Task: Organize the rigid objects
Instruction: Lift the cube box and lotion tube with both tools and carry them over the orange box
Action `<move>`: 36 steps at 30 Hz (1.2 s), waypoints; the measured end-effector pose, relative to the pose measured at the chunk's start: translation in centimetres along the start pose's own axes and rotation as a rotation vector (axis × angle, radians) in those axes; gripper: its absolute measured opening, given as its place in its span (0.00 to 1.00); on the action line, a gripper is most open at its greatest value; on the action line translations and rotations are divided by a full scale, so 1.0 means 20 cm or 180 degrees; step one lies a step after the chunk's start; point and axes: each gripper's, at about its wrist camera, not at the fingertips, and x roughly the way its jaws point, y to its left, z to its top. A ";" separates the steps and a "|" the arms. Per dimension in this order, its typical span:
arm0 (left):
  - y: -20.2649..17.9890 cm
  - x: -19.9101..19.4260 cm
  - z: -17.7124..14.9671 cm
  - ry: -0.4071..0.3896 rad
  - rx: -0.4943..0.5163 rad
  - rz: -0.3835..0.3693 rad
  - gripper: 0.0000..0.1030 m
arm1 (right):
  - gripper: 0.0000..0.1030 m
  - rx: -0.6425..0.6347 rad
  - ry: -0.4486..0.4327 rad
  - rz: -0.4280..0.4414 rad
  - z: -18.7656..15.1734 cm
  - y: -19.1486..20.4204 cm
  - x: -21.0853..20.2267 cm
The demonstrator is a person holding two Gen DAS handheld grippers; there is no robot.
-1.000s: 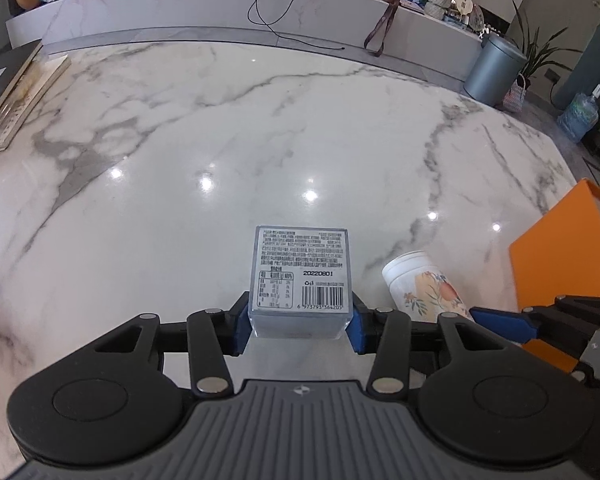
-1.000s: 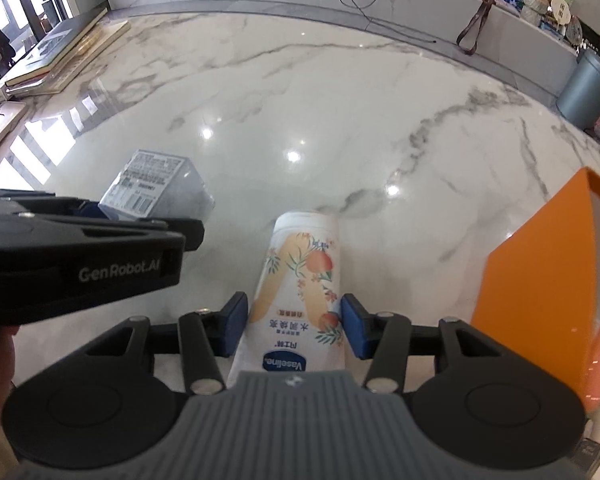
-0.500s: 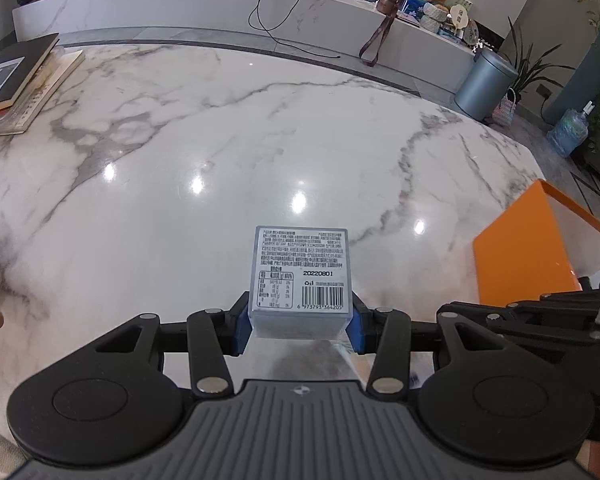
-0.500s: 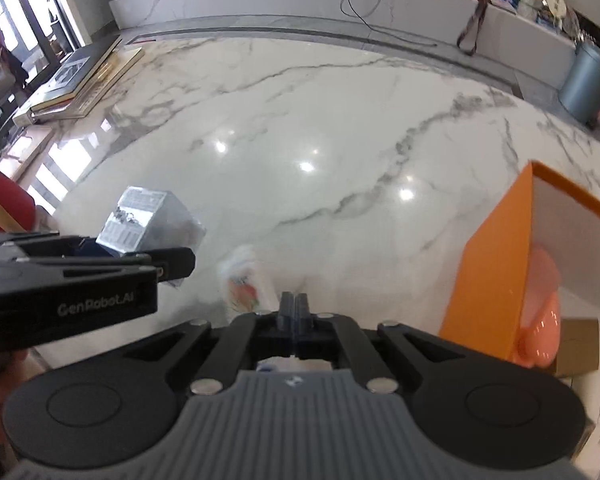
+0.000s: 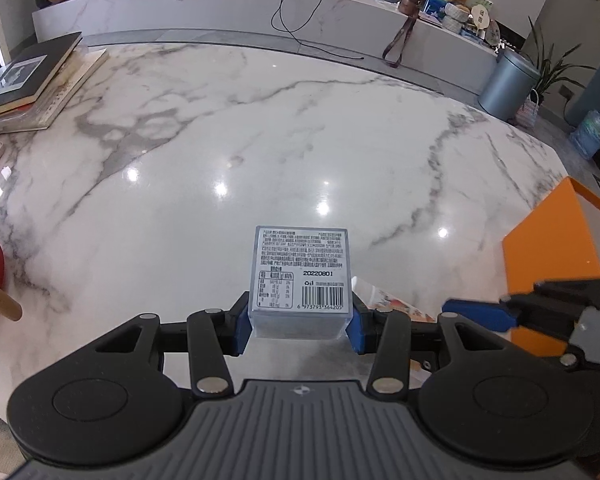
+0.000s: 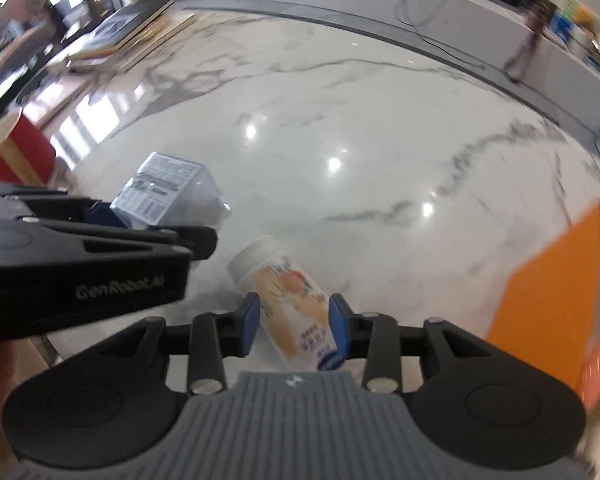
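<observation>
Left wrist view: the clear labelled box (image 5: pixel 300 280) is clamped in the left gripper (image 5: pixel 297 322) above the marble table (image 5: pixel 259 140), while the lotion bottle (image 6: pixel 291 304), skewed, is flanked by the just-reopening right gripper (image 6: pixel 293 330), presumably bound for the orange bin (image 6: pixel 556 280).

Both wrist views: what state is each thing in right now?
left tool, shut on the clear box.
clear box, gripped, label facing the camera.
right tool, open, jaws just been opening, lotion bottle between them.
lotion bottle, lying on its side, not gripped.
orange box, upright, top open.
</observation>
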 end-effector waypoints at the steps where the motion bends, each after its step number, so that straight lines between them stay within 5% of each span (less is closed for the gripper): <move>1: 0.00 0.01 0.00 0.0005 -0.0010 -0.0004 0.51 | 0.45 -0.0080 0.0015 0.0006 0.01 0.01 0.02; 8: 0.05 0.07 0.00 0.0018 -0.0089 -0.0023 0.51 | 0.52 -0.0361 0.0210 0.0107 0.08 0.04 0.16; 24: 0.04 0.10 0.00 0.0030 -0.0039 -0.0028 0.51 | 0.45 0.0033 0.0205 0.0044 0.04 0.03 0.22; 36: -0.01 -0.04 -0.03 -0.0154 0.0014 -0.0042 0.51 | 0.45 0.0418 -0.0321 -0.0218 -0.10 -0.04 -0.08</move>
